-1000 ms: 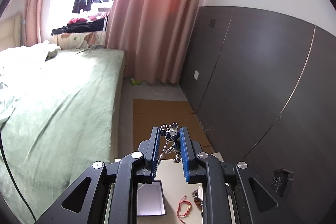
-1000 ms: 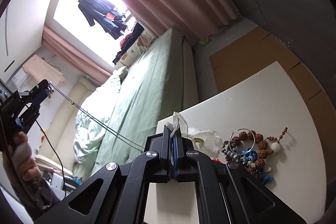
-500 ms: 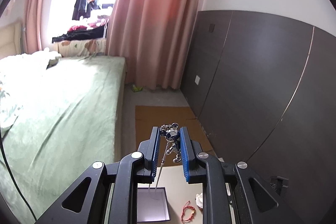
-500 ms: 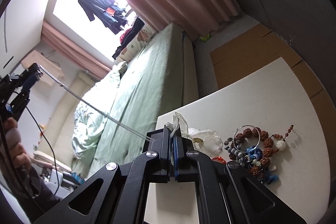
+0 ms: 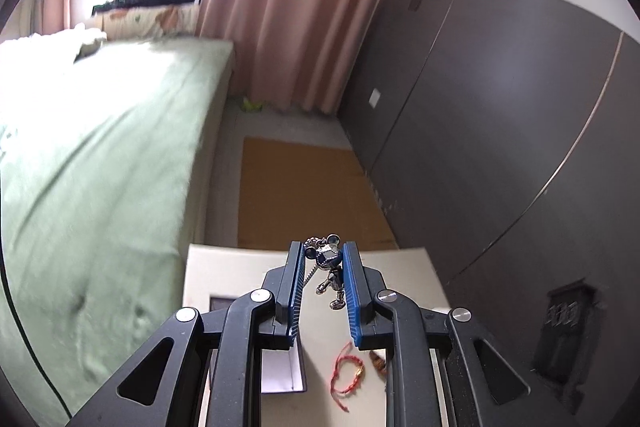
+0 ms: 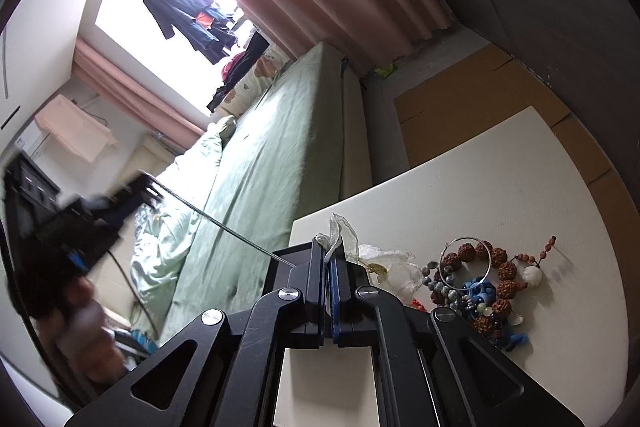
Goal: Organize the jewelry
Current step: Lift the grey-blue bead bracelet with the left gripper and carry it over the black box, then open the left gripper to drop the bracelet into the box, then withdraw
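My left gripper [image 5: 321,259] is shut on a silver mouse-figure pendant [image 5: 329,267] whose thin chain [image 5: 307,277] hangs down toward a dark open box [image 5: 280,367] on the white table [image 5: 240,259]. In the right wrist view the left gripper [image 6: 120,203] is blurred at the left, and the taut chain [image 6: 224,227] runs from it down to the box's rim [image 6: 296,259]. My right gripper [image 6: 329,247] is shut on a small clear plastic bag [image 6: 340,231] above the box. A pile of bead bracelets [image 6: 480,283] lies on the table to the right.
A red string bracelet [image 5: 348,371] lies on the table beside the box. A green bed [image 5: 100,167] stands left of the table. Brown cardboard [image 5: 304,187] covers the floor beyond it, with dark wall panels [image 5: 500,107] at the right and pink curtains [image 5: 288,7] behind.
My left gripper has tilted and dropped lower with the pendant, so more of the table and box shows beneath it. My right gripper has stayed shut on the bag.
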Motion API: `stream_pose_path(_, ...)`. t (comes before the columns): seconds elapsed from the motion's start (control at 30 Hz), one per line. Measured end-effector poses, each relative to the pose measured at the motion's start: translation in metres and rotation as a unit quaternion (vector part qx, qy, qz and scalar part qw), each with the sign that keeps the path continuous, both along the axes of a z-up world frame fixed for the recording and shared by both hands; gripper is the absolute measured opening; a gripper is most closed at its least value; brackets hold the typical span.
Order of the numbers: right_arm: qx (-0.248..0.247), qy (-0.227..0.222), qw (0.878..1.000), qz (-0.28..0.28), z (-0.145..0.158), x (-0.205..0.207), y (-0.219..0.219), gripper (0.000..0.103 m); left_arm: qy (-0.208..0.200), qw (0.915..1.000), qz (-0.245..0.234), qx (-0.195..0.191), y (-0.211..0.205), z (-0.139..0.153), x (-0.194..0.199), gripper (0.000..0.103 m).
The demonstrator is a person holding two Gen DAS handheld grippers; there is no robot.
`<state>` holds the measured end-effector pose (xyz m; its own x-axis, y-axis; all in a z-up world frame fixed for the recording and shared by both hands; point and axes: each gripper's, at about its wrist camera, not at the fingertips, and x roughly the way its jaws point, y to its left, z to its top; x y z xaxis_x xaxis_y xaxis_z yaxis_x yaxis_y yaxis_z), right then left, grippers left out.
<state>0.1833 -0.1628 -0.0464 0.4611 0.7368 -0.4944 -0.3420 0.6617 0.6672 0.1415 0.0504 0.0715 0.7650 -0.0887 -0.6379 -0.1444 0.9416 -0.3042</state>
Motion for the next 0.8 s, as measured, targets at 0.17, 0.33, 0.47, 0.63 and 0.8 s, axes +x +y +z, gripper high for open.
stream_pose_path(0.17, -0.005, -0.004, 1.000, -0.005, 0.001, -0.001, 0.005, 0.004, 0.030, 0.9994, 0.009, -0.017, 0.003, -0.046, 0.002, 0.020)
stream_pose_path(0.33, 0.009, -0.004, 1.000, -0.023, 0.000, -0.002, 0.003, 0.004, 0.064, 0.9971, 0.014, -0.039, 0.011, -0.079, 0.003, 0.020)
stream_pose_path(0.47, 0.015, -0.016, 1.000, -0.018, 0.002, -0.009, 0.015, 0.004, 0.076, 0.9946, 0.009, -0.071, 0.021, -0.084, -0.001, 0.039)
stream_pose_path(0.63, -0.005, -0.048, 0.999, 0.003, 0.012, -0.021, 0.041, 0.004, 0.022, 0.9935, 0.055, -0.098, 0.056, -0.064, -0.031, 0.078)
stream_pose_path(0.8, -0.031, -0.075, 0.996, 0.042, 0.024, -0.028, 0.081, 0.004, -0.004, 0.9908, 0.084, -0.106, 0.084, -0.051, -0.053, 0.082)
